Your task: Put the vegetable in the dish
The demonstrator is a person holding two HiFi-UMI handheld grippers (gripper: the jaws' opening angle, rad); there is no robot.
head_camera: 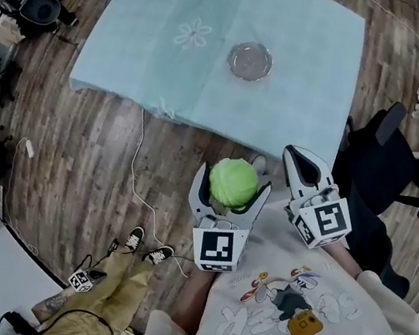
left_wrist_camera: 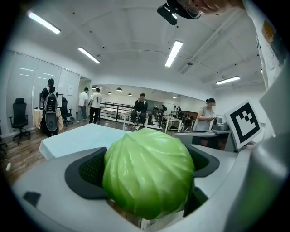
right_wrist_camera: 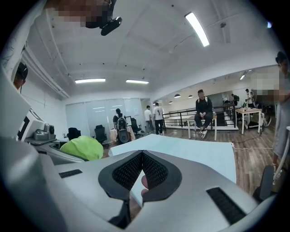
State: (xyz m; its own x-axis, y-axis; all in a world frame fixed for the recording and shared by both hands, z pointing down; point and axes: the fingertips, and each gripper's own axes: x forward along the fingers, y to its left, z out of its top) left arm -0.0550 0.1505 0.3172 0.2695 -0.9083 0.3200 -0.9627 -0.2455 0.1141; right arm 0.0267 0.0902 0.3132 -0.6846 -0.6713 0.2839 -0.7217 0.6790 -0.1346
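We hold the left gripper (head_camera: 232, 189) close to our chest. Its grey jaws are spread wide and clamp a round, pale green cabbage (left_wrist_camera: 148, 174) from both sides, and the leaves press against the black ribbed pads (left_wrist_camera: 93, 170). The right gripper (head_camera: 302, 161) is just beside it, jaws clenched so that the pad tips meet, with nothing gripped between them. The cabbage hangs above the wooden floor (head_camera: 89, 168), short of the table's near edge. It is well apart from the shallow round glass dish (head_camera: 249, 61), which sits on the light blue, flower-printed tablecloth (head_camera: 167, 18).
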